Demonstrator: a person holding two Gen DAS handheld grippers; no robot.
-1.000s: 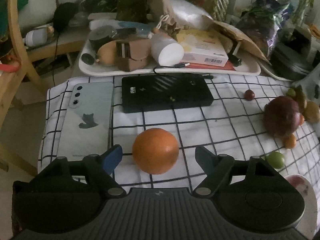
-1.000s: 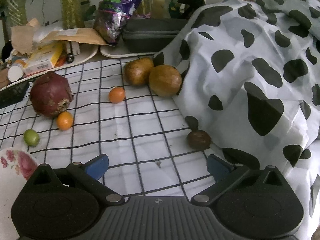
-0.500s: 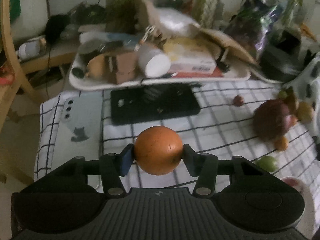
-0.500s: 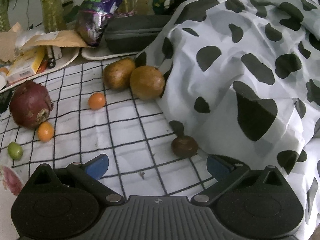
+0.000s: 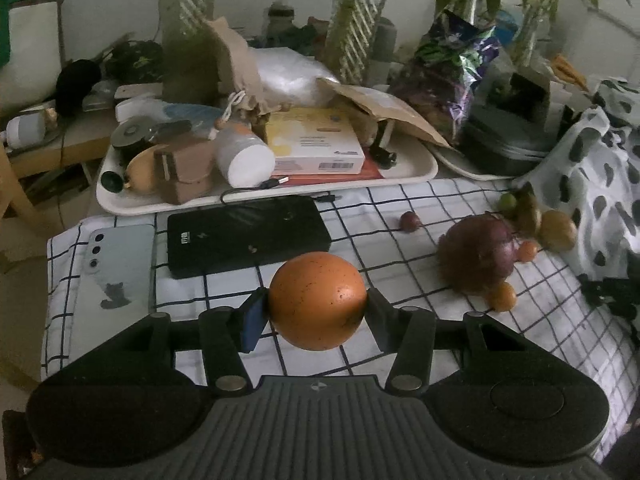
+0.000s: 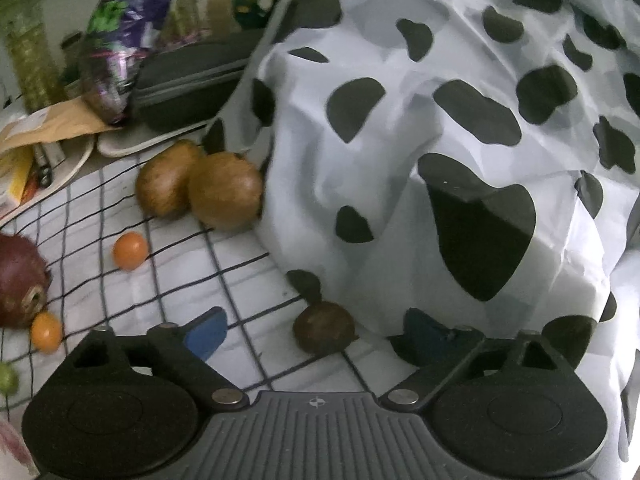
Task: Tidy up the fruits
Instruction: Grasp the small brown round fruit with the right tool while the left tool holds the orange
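My left gripper (image 5: 316, 312) is shut on an orange (image 5: 317, 300) and holds it above the checked cloth (image 5: 380, 208). To its right lie a big dark red fruit (image 5: 476, 258), two small orange fruits (image 5: 502, 297), a small dark red one (image 5: 410, 221) and brown fruits (image 5: 557, 230). My right gripper (image 6: 314, 330) is open, with a small brown fruit (image 6: 323, 332) between its fingers on the cloth. Two larger brown fruits (image 6: 224, 196) lie further back, small orange fruits (image 6: 129, 250) and the dark red fruit (image 6: 18, 284) to the left.
A cow-print cloth (image 6: 460, 140) covers the right side, touching the small brown fruit. A black power bank (image 5: 248, 234) and a phone (image 5: 116, 264) lie on the left of the checked cloth. A cluttered white tray (image 5: 120, 204) and a dark case (image 6: 192, 76) stand behind.
My left gripper closed on the orange and lifted it off the cloth. My right gripper moved forward and right, so the small brown fruit now sits between its open fingers.
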